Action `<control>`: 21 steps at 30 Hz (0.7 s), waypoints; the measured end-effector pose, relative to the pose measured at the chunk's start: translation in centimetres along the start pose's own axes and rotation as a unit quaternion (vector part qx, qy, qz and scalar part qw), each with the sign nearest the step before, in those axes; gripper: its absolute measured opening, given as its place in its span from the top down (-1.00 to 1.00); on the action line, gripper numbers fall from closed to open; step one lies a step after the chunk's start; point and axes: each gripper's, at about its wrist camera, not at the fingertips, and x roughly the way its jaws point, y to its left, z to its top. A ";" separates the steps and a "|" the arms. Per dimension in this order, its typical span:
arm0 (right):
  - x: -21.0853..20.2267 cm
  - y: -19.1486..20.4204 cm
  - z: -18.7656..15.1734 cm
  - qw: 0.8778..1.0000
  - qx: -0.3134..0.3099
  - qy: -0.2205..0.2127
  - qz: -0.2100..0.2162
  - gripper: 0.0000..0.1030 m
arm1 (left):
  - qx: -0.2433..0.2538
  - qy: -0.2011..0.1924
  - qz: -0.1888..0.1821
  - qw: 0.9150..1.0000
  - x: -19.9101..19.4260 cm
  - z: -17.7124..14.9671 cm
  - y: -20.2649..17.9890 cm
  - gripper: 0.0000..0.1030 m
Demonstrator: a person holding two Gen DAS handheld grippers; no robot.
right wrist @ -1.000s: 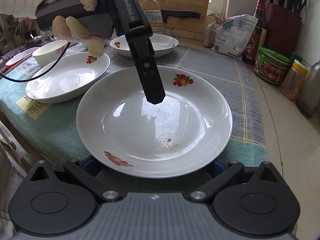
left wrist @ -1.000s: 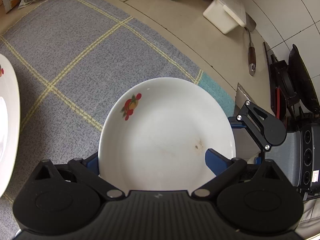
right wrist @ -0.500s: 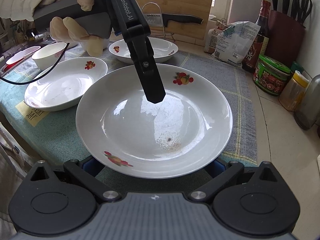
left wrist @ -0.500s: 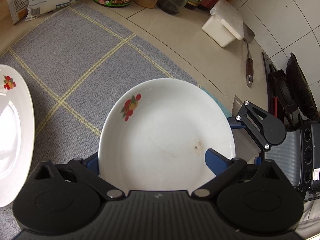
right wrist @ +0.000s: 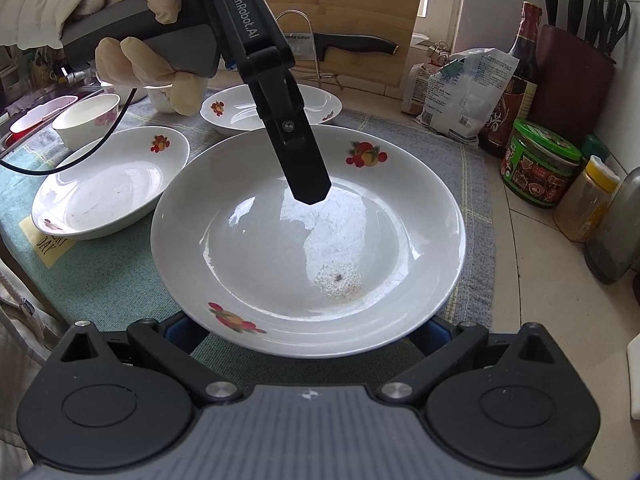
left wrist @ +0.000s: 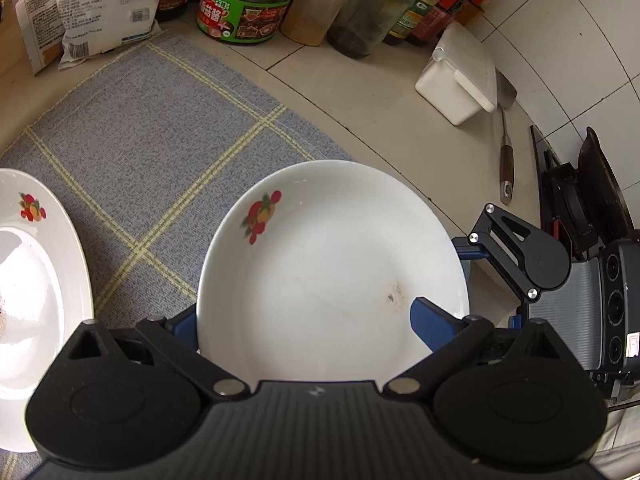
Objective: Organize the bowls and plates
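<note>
A white deep plate point(left wrist: 332, 264) with fruit decals hangs tilted above the grey checked mat point(left wrist: 152, 128). My left gripper point(left wrist: 316, 312) grips its far rim: the right blue finger point(left wrist: 432, 320) lies on the plate's inside and the left one is hidden beneath it. In the right wrist view that gripper's black finger point(right wrist: 304, 168) reaches down into the same plate point(right wrist: 308, 240). My right gripper point(right wrist: 306, 332) stands wide with both blue fingers under the near rim, pads hidden. It also shows at the plate's right edge as the right gripper point(left wrist: 520, 256).
A shallow dish point(right wrist: 108, 188), a second plate point(right wrist: 272, 108) and a small bowl point(right wrist: 86, 120) sit on the mat to the left and behind. Jars and bottles point(left wrist: 248, 0), a white box point(left wrist: 456, 76) and a spatula point(left wrist: 506, 152) line the counter. A gloved hand point(right wrist: 152, 60) holds the left gripper.
The plate has kept its place between both grippers while mat and dishes slid past: plate and grippers moved together and rose. Jars and another plate came into the left wrist view.
</note>
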 end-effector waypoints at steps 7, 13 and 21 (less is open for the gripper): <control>0.8 -1.3 0.7 1.000 -0.007 0.002 0.001 -1.00 | -0.003 -0.006 0.004 1.000 0.5 1.5 0.8 -0.94; 1.9 -3.0 1.4 1.000 -0.007 0.003 0.005 -1.00 | -0.007 -0.010 0.005 1.000 1.1 3.2 1.7 -0.94; 3.1 -5.2 2.1 1.000 -0.010 0.007 0.007 -1.00 | -0.008 -0.013 0.010 1.000 2.1 5.1 2.6 -0.94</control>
